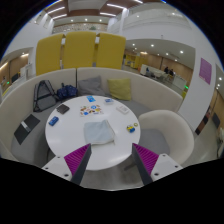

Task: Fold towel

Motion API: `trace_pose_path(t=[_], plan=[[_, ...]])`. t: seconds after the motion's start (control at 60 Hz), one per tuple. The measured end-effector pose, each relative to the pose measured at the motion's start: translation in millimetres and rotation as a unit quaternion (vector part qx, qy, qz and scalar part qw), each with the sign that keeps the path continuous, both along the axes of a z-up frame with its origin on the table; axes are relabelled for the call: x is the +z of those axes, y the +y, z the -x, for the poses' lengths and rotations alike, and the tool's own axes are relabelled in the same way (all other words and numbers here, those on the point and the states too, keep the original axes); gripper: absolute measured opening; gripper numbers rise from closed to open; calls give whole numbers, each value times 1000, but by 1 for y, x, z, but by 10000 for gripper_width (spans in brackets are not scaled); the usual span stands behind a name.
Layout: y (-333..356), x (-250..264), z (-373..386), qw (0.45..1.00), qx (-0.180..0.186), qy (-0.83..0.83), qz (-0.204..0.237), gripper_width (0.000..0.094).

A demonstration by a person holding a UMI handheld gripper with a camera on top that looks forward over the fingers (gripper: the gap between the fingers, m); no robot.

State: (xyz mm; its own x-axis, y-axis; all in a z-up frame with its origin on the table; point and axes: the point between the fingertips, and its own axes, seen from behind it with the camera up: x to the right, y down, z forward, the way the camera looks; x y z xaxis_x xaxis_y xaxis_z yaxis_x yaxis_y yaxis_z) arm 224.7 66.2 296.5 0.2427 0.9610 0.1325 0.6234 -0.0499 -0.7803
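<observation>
Gripper (pixel 112 160) with its two fingers spread wide apart, holding and touching nothing; one magenta pad (pixel 76 155) shows on each inner face, two in all. Beyond the fingers stands one round white table (pixel 70 135). On it, ahead of the fingers and roughly between their lines, lies one pale blue towel (pixel 98 132), loosely bunched. Several small items sit around the towel, too small to identify. One white chair (pixel 168 131) stands just beside the table. Three yellow partition panels (pixel 80 49) rise behind.
</observation>
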Motion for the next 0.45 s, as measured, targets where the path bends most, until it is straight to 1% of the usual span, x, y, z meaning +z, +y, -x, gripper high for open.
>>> trace_pose_path(t=[0.1,0.217,0.35,0.45], plan=[[-15,8,-33,1000,-9,6,14,868],[-20,7,-50,1000,-12,7,17,865],[-17,6,-52,999,-10,7,30,866],[-13,6,-49,999,0,5,35,866]])
